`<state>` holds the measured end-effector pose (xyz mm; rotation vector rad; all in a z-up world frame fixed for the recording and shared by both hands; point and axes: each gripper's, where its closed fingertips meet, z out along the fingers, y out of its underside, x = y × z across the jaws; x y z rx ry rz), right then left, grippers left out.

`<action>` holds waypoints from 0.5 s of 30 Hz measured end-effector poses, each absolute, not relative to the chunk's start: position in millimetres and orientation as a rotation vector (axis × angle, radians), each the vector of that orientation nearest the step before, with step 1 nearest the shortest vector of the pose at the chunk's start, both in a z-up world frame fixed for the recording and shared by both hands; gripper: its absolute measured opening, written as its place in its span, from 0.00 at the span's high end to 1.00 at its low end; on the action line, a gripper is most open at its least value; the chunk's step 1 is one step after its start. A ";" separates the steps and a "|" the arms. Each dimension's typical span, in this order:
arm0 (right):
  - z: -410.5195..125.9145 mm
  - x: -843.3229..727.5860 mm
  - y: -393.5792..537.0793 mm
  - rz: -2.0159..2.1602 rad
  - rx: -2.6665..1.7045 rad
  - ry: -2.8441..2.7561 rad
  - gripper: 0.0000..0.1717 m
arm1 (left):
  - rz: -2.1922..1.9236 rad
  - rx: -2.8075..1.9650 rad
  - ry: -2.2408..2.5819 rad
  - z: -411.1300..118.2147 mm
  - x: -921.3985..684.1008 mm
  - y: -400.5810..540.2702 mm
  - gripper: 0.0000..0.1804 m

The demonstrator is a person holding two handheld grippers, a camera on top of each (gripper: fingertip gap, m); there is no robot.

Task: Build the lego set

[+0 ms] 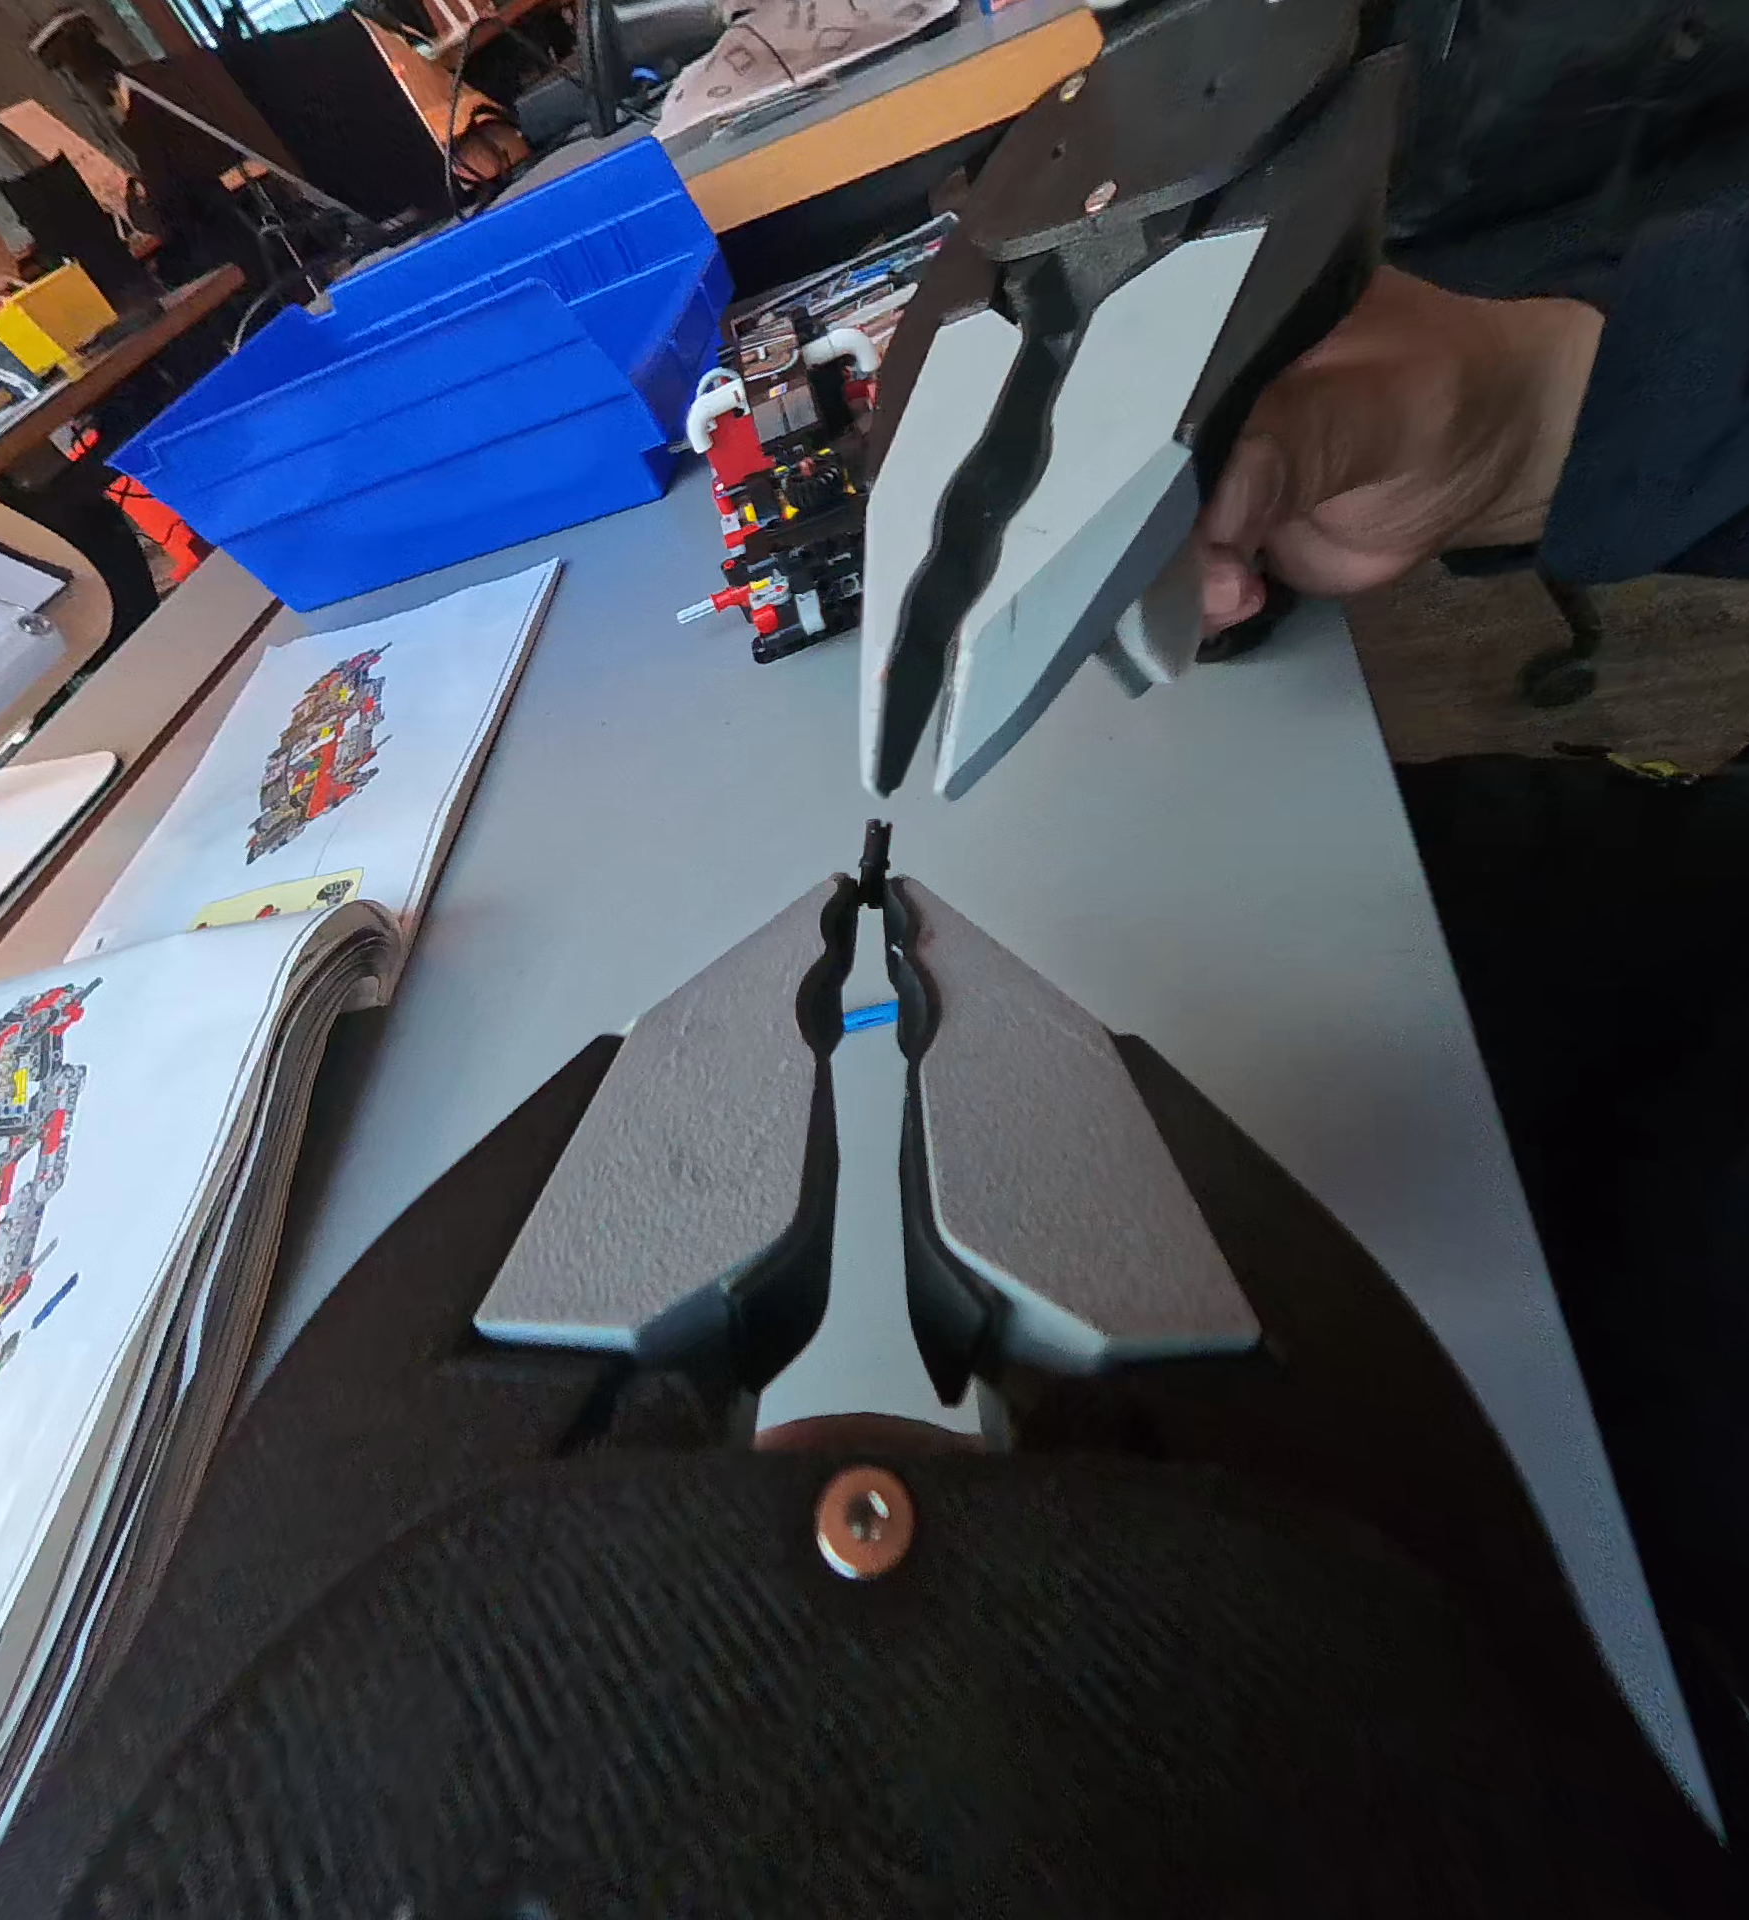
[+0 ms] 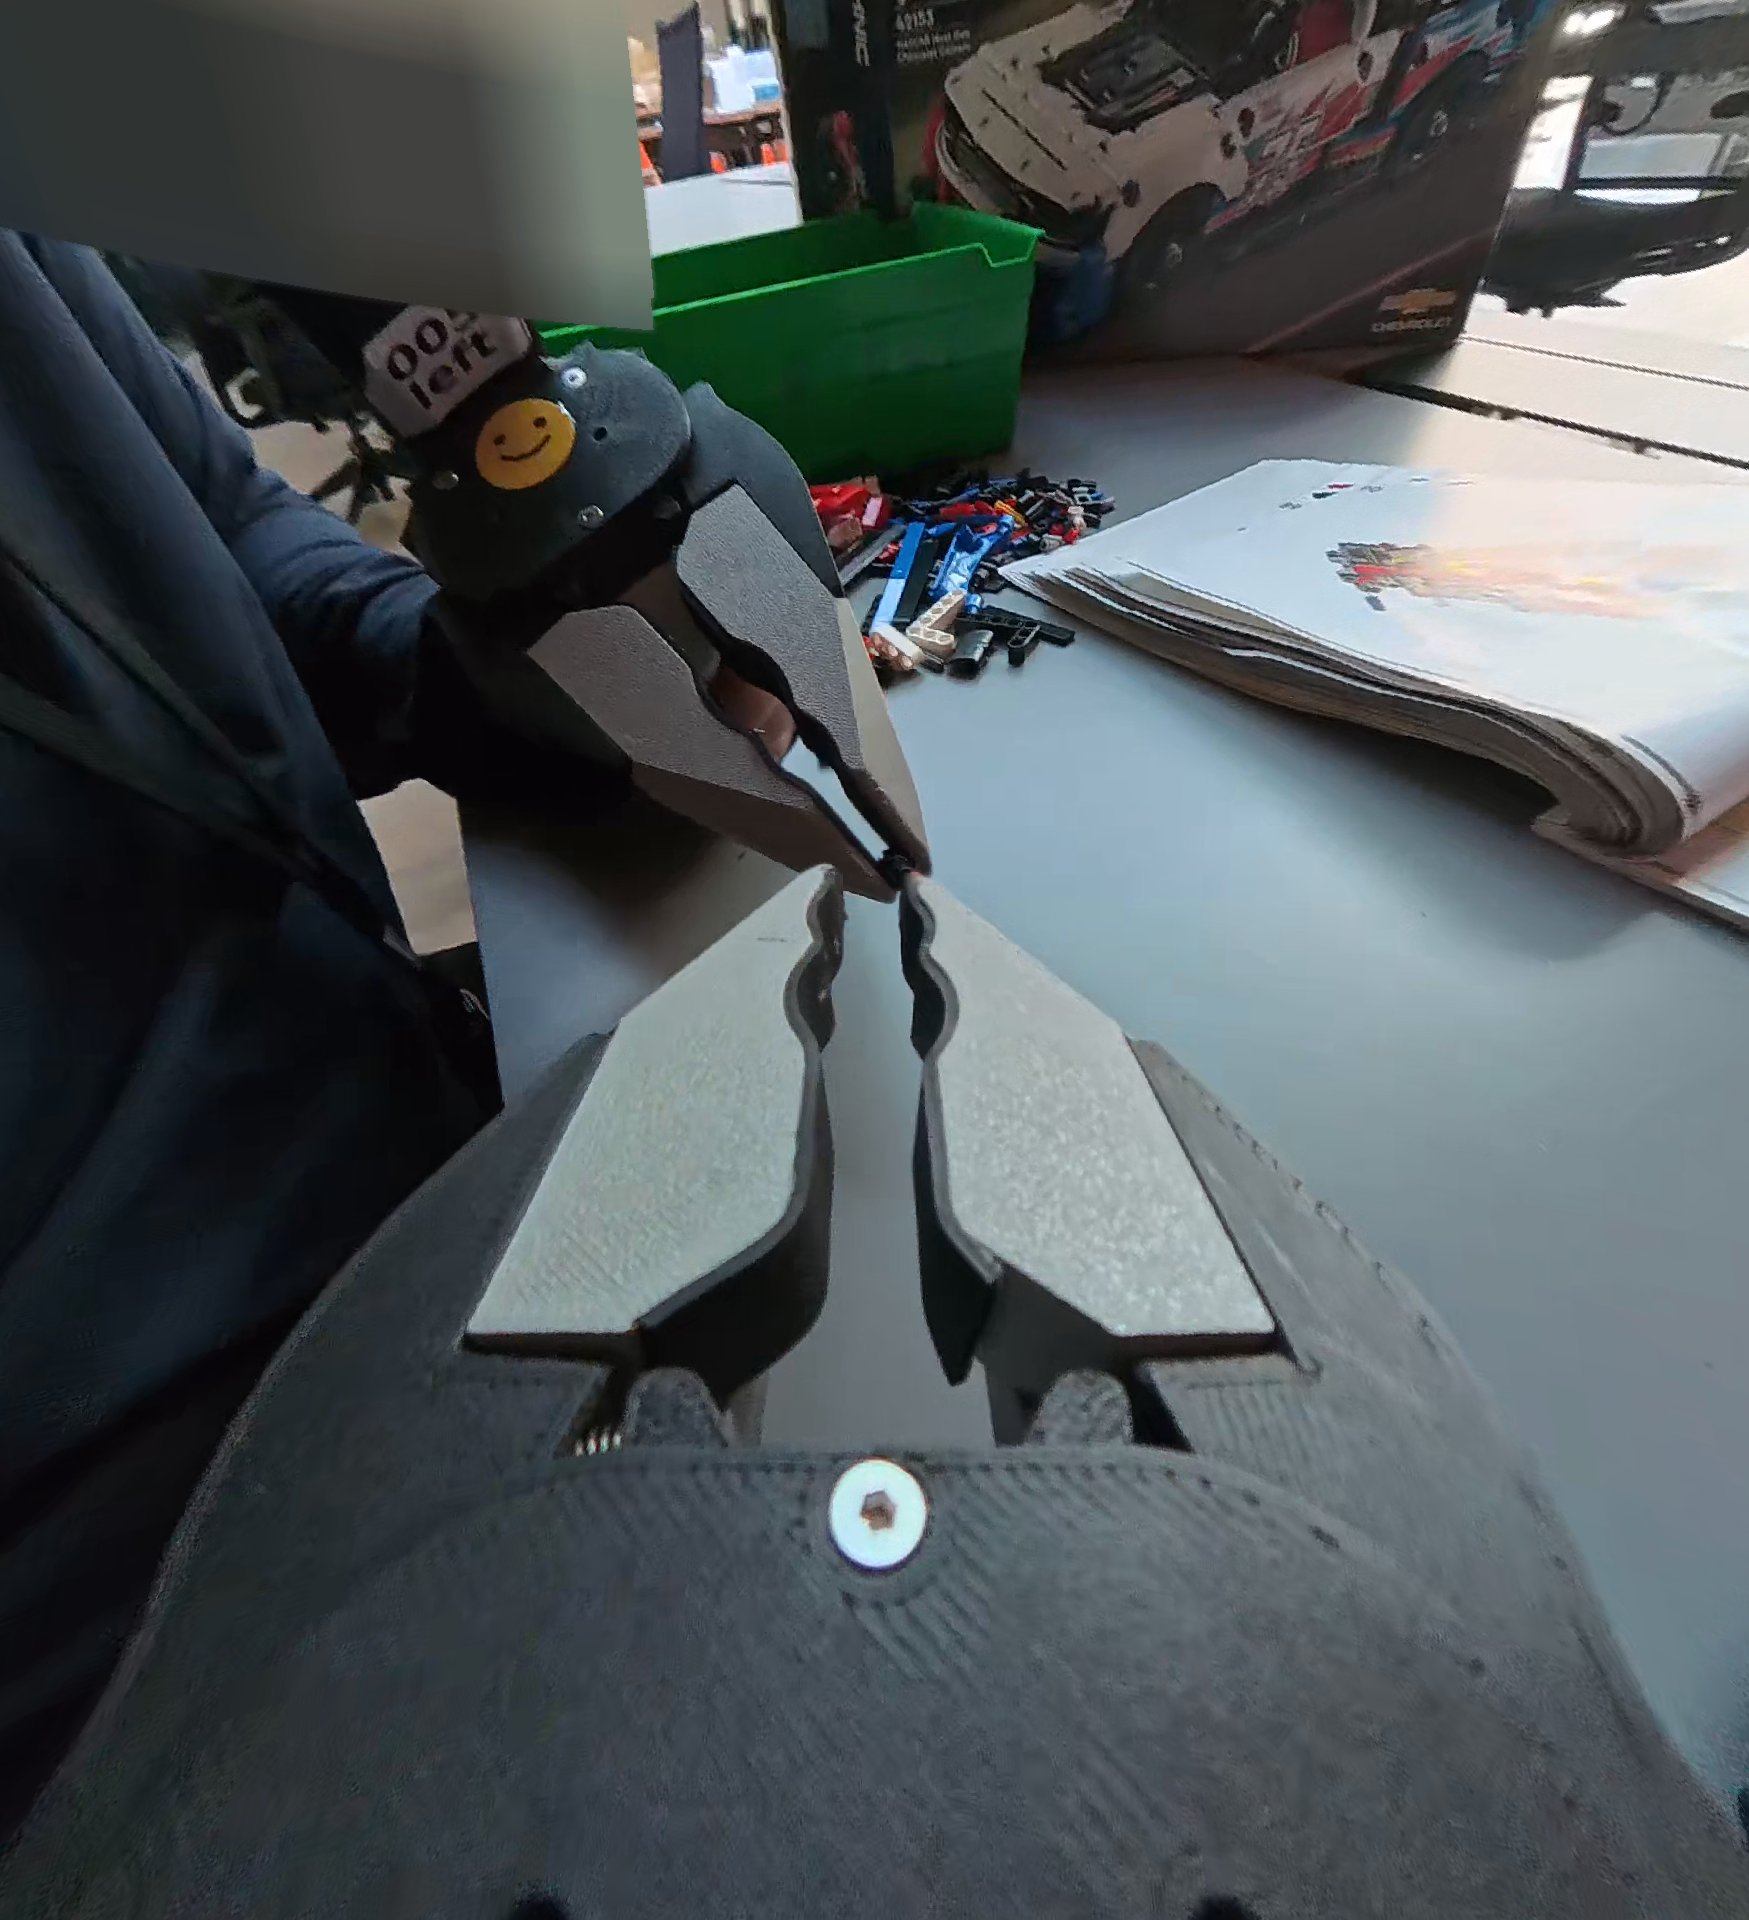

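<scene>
Left gripper fingers pinched on a small black pin, its tip jutting out above the grey table. Right gripper fingers narrowly apart, bare, just short of the pin. Blue pin lying on the table below. Pin not yet passed across or fitted.

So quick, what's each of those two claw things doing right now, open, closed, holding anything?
Left gripper: closed on a small black pin at its fingertips.
Right gripper: fingers slightly apart, holding nothing.
</scene>
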<state>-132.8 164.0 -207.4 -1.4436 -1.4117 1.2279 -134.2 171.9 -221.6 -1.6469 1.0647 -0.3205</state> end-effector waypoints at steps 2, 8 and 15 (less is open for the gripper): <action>-202.3 -131.1 163.6 1.280 -1.417 -1.400 0.98 | -0.332 -1.641 1.051 -220.0 -135.4 173.3 0.99; -203.1 -126.0 160.0 1.257 -1.387 -1.436 0.97 | -0.301 -1.586 1.095 -219.8 -127.5 171.0 0.99; -203.4 -124.1 156.6 1.235 -1.368 -1.452 0.97 | -0.236 -1.522 1.162 -221.7 -117.9 166.8 0.99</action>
